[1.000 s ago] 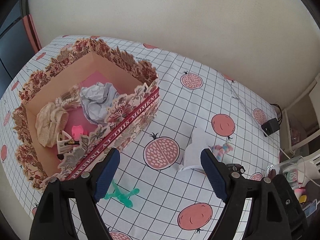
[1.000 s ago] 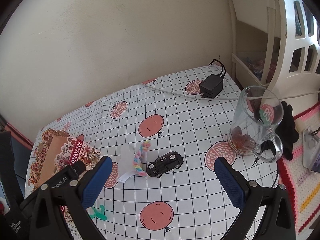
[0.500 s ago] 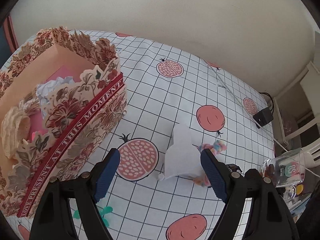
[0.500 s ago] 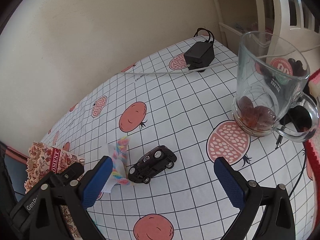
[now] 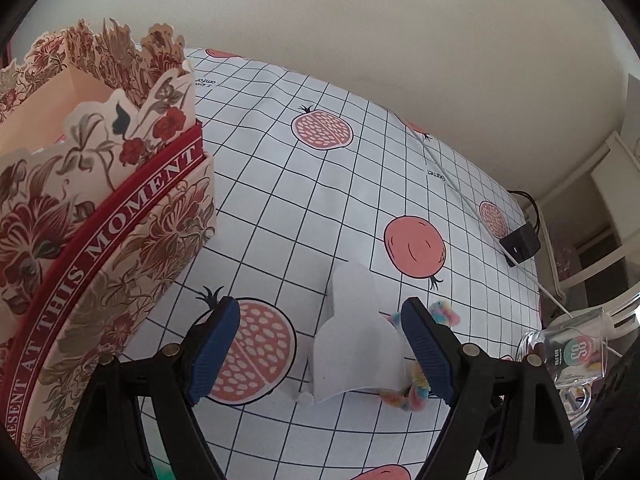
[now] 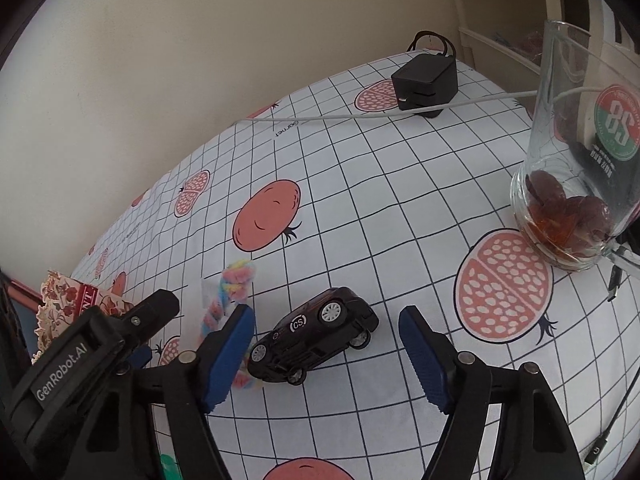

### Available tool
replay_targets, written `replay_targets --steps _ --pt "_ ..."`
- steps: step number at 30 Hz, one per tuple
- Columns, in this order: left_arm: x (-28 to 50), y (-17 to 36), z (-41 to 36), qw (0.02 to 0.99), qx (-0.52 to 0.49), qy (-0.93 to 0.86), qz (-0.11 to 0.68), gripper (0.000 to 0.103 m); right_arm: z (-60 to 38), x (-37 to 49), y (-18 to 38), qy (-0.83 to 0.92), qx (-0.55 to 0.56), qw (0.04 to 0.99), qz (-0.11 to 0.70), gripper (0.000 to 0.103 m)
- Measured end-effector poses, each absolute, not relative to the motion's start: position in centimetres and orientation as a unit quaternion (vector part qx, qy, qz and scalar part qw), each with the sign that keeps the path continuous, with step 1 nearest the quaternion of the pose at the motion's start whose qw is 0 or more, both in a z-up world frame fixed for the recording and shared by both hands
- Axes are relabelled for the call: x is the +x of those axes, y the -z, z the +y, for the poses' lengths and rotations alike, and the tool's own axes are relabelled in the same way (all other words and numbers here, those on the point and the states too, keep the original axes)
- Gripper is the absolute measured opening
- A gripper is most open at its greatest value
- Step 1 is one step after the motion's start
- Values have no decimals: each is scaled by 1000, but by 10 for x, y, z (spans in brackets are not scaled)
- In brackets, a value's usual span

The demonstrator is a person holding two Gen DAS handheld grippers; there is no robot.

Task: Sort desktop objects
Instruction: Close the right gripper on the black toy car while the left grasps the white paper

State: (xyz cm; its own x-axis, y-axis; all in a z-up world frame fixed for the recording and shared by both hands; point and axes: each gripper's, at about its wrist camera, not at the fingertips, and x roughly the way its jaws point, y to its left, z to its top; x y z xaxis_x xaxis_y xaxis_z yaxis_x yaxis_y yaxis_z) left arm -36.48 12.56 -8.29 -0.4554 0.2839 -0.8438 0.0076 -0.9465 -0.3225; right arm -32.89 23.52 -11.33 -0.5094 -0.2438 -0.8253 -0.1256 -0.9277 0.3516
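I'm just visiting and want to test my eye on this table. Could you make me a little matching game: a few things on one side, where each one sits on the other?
Things:
1. toy car
2. white paper
3. glass mug
4. power adapter

Places:
A. far end of the tablecloth, near the wall
B. between the closing jaws of the right gripper
C. between the fingers of the left gripper
D. right edge of the right wrist view, dark round pieces in its bottom

Pairs: 1-B, 2-C, 3-D, 4-A

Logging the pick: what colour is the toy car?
Black, with silver wheels; the toy car shows best in the right wrist view.
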Motion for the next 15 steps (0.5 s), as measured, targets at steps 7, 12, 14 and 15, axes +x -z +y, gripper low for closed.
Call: replay_targets --steps 7,12,14,15 --pt "-362 90 137 93 -524 -837 -129 83 228 -328 112 854 497 23 -154 57" --pt "-361 94 141 91 -529 -835 -121 83 239 -327 115 852 504 8 -145 48" --pt "-360 95 144 90 -531 -835 -113 83 242 -326 115 852 504 3 -142 48" --pt "-360 97 146 88 -532 -835 -108 83 242 -325 115 852 503 3 -141 48"
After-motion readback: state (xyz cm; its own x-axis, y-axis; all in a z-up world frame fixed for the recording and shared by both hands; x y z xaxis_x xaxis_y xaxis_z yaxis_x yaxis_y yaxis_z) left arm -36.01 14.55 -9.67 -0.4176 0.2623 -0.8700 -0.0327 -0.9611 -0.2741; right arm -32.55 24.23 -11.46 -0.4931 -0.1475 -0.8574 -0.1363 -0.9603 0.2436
